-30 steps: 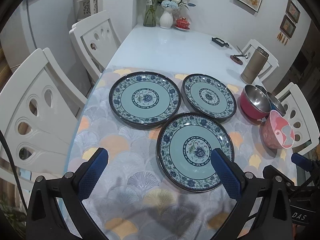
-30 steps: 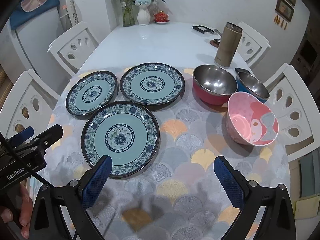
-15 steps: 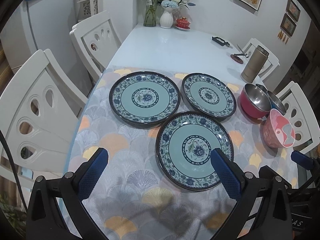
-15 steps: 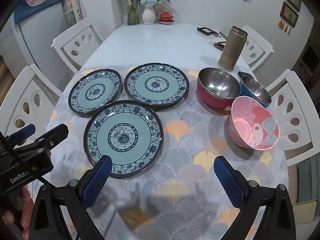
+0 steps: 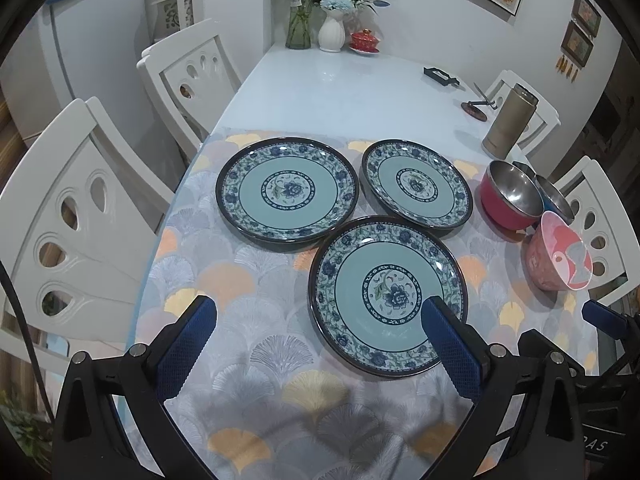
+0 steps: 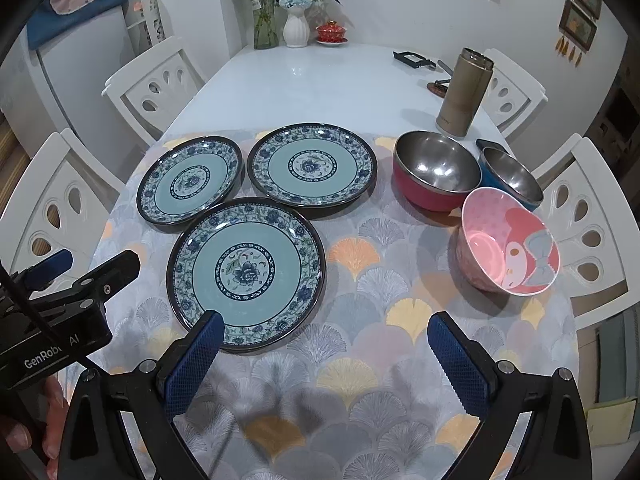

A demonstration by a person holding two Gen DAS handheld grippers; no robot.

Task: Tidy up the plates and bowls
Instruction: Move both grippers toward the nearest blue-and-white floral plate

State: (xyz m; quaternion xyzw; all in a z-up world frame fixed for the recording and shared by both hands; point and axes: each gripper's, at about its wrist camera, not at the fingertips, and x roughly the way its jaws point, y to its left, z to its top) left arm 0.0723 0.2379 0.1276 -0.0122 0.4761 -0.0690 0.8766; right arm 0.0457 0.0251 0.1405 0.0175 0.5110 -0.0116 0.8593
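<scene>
Left wrist view: left tongs (image 5: 318,334) hovering wide open, holding nothing, above the cloth-covered counter (image 5: 256,360). Near plate (image 5: 387,294) lying flat just ahead, its right tip overlapping that plate's near right rim in the picture; contact not clear. Left plate (image 5: 286,191) and right plate (image 5: 417,188) sitting just beyond the near plate, rims close together. Red bowl (image 5: 509,196), blue bowl (image 5: 554,200) and pink bowl (image 5: 559,258) clustering right of the near plate.

Right wrist view: right tongs (image 6: 320,354) also gaping wide, empty, over the cloth just right of the near plate (image 6: 245,272). Pink bowl (image 6: 508,246) tilting, well right of that plate; red bowl (image 6: 436,170) and blue bowl (image 6: 510,176) touching behind it. Left tongs (image 6: 60,268) showing at the near plate's left.

Step, as judged: nothing stacked yet, approach to first pickup. Next move likely calling for lowering onto the near plate's rim, closing, then lifting it onto another plate.
</scene>
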